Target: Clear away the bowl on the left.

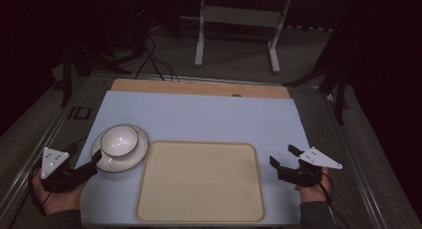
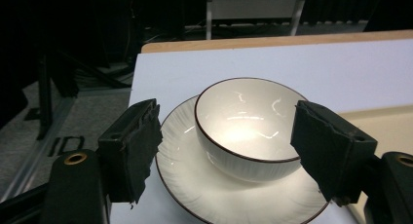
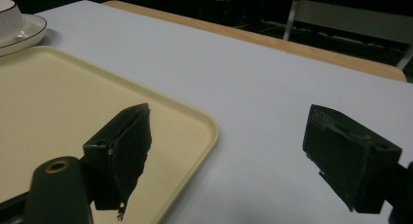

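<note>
Dark surroundings frame a pale blue worktop point(image 1: 209, 114) with a wooden strip along its far edge. A cream tray point(image 1: 200, 181) lies at the near centre, empty. Just left of it, a white bowl point(image 1: 119, 140) with a dark rim stands on a white saucer point(image 1: 130, 158); the bowl holds nothing. The left claw point(image 1: 97, 158) is at the saucer's near-left edge, jaws spread wide on either side of the bowl, probably lined up for a grasp. The right claw point(image 1: 282, 156) hovers just right of the tray, jaws apart, holding nothing, likely kept clear in reserve.
</note>
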A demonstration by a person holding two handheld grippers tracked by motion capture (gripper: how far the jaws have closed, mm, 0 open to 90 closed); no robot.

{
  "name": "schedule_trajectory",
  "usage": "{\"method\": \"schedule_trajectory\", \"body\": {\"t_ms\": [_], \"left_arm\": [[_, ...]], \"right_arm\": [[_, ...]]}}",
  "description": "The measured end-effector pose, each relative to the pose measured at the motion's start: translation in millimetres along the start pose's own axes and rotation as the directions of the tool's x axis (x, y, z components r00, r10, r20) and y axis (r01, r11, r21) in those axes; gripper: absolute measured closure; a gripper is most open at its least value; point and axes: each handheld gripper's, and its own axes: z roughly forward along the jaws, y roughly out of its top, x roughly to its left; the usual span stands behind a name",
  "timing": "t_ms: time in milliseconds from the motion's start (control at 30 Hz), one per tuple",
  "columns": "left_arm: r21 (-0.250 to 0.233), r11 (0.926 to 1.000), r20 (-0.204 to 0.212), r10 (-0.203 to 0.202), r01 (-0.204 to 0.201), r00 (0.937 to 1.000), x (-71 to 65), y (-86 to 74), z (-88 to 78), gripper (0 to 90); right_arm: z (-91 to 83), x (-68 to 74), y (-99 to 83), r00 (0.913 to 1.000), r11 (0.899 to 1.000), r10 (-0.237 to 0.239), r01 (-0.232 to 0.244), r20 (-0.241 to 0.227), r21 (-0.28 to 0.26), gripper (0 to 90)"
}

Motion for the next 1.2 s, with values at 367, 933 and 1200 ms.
{"method": "schedule_trajectory", "body": {"t_ms": [367, 933, 1200], "left_arm": [[-0.028, 0.9971, 0.041, -0.069, 0.07, 0.9968, 1.9, 4.0, -2.3, 30.7], [0.003, 0.9927, 0.049, -0.12, 0.12, 0.9915, 9.8, 23.8, 16.3, 38.3], [0.039, 0.9922, 0.039, -0.12, 0.119, 0.992, 10.7, 23.8, 30.7, 39.6]], "right_arm": [[-4.9, 3.0, 1.2, 0.9999, 0.999, -0.009, 0.009, 0.006, -0.036, 14.6], [-7.9, 5.1, 2.7, 0.9992, 0.997, -0.038, 0.039, 0.014, -0.069, 14.7], [-8.8, 4.4, 3.1, 0.9991, 0.996, -0.038, 0.039, 0.017, -0.079, 14.7]]}}
